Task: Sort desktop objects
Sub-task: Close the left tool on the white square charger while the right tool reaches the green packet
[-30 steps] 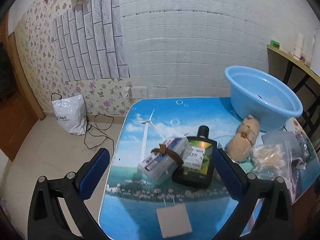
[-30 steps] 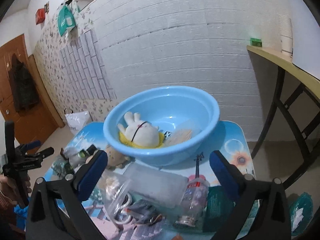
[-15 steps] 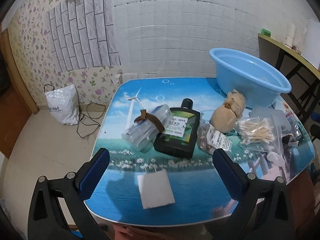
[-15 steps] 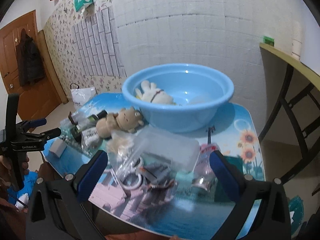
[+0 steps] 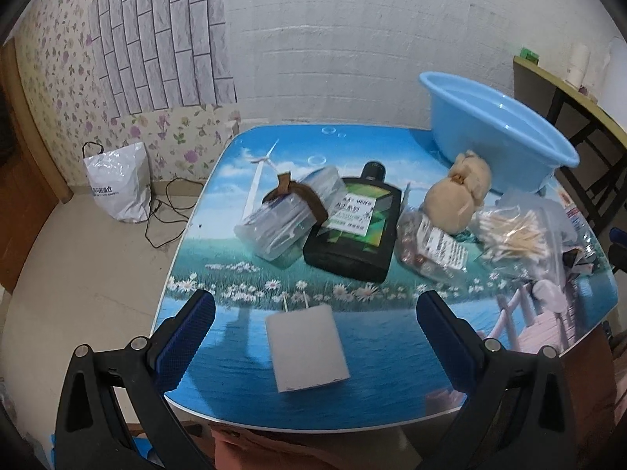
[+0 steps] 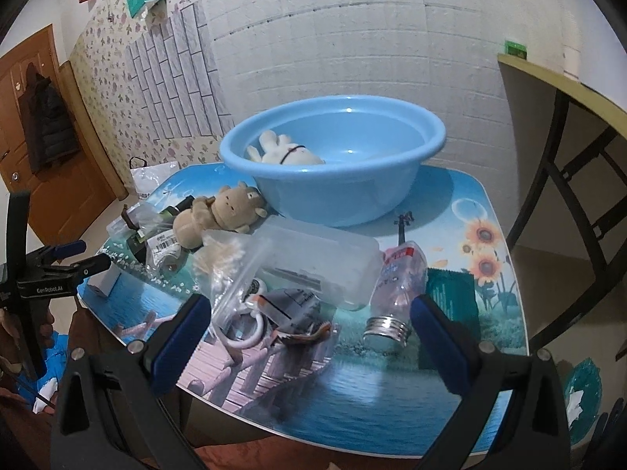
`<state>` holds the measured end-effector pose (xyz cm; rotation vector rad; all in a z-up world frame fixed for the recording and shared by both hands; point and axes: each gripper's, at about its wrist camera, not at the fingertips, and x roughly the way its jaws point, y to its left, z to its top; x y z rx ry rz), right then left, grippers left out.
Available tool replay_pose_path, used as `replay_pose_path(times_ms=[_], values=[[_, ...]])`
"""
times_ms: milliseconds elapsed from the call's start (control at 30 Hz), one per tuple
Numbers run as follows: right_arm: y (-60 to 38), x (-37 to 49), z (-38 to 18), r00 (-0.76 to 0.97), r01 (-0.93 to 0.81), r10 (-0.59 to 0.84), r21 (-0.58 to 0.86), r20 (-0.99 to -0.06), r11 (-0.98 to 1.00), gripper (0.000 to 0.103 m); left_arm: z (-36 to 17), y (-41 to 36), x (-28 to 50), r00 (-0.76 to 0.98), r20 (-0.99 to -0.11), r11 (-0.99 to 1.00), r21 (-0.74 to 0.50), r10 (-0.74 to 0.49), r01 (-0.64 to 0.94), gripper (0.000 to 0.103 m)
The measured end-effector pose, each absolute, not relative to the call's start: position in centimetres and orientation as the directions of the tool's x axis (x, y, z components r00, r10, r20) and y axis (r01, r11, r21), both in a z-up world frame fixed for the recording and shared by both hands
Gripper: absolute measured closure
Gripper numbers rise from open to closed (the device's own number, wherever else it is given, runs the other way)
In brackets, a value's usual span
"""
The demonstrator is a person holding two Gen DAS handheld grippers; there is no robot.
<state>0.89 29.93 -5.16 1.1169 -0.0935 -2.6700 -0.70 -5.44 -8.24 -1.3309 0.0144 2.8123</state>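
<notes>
A blue basin stands at the table's back with a white plush rabbit inside; the same basin shows far right in the left wrist view. On the table lie a tan plush toy, a black bottle, a clear box with a brown strap, a bag of cotton swabs, a white card and a clear plastic bottle. My left gripper hangs open above the card. My right gripper is open over a bag of small items.
The table has a printed blue landscape top. A green packet lies near its right side. A white shopping bag and a cable sit on the floor at left. A dark-framed side table stands to the right.
Both grippers have drawn back toward the table's near edge and stayed open. More of the tabletop shows in both views; the objects lie as before.
</notes>
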Motion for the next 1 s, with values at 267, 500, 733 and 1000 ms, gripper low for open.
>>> replay_pose_path(times_ms=[267, 500, 733, 1000], values=[[31.6, 0.2, -6.2, -0.683, 0.112, -0.168, 0.125, -0.711, -0.986, 0.000, -9.7, -6.4, -1.0, -0.591, -0.806, -0.998, -0.056, 0.042, 0.005, 0.000], [33.7, -0.2, -7.0, -0.668, 0.047, -0.136, 0.141, -0.732, -0.989, 0.000, -11.3, -5.8, -0.3, -0.549, -0.835, -0.999, -0.032, 0.028, -0.001, 0.000], [33.6, -0.6, -7.4, -0.662, 0.040, -0.127, 0.133, -0.739, -0.990, 0.000, -11.5, -5.8, -0.1, -0.556, -0.831, -1.000, -0.013, 0.003, 0.014, 0.000], [35.7, -1.0, -7.7, -0.647, -0.007, -0.119, 0.162, -0.753, -0.987, 0.007, -11.5, -5.8, 0.0, -0.558, -0.830, -1.000, -0.014, -0.002, 0.024, 0.000]])
